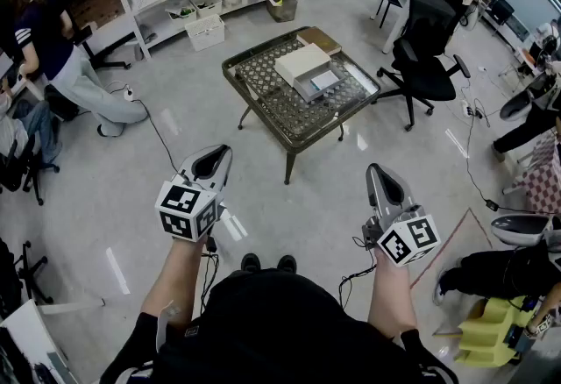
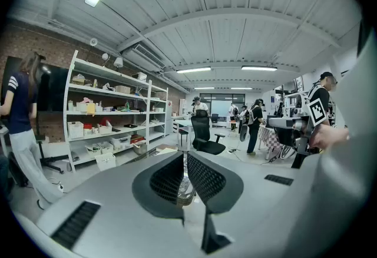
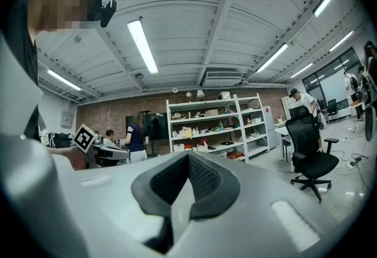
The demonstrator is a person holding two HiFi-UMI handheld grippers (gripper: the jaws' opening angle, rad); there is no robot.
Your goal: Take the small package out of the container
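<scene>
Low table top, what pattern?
The dark square low table has a pale lattice-patterned top; head view shows it best.

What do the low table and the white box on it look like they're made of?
Low table: dark slim frame and legs, probably painted metal; lattice-patterned top, maybe glass or mesh. White box: matte lid, likely cardboard or plastic; too far to tell.
</scene>
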